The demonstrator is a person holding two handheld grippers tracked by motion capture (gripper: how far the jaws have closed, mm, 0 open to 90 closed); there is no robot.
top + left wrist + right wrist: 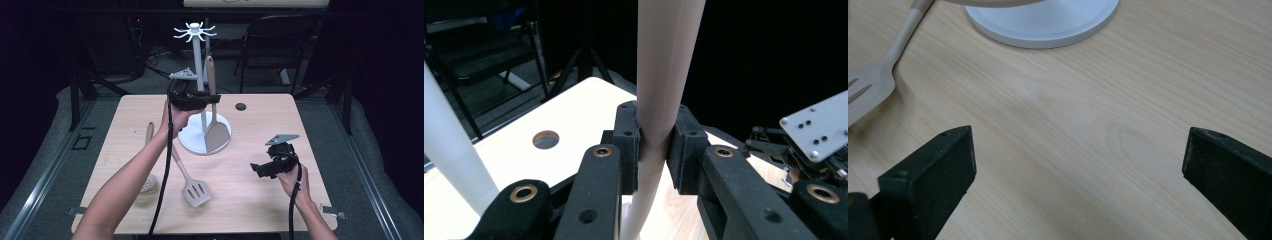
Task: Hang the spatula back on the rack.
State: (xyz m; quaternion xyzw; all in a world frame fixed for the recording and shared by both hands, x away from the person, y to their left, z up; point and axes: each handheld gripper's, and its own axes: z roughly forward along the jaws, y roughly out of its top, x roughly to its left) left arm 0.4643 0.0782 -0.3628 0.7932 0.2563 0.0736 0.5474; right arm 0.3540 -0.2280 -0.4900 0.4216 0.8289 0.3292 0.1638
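My left gripper (211,99) is raised beside the white rack's pole (198,65), shut on the handle of a beige solid turner (215,134). The turner hangs upright with its blade just over the rack's round base (192,142). In the left gripper view both pads clamp the beige handle (664,75) where my left gripper (655,145) meets it. My right gripper (258,170) hovers low over the table's right half, open with nothing between its fingers. In the right gripper view my right gripper (1078,165) faces bare wood.
A slotted turner (196,191) and a slotted spoon (148,182) lie on the table's left half. The rack's hook ring (195,31) tops the pole. A round hole (240,106) sits near the table's far edge. The slotted turner (868,85) and rack base (1048,20) are nearby.
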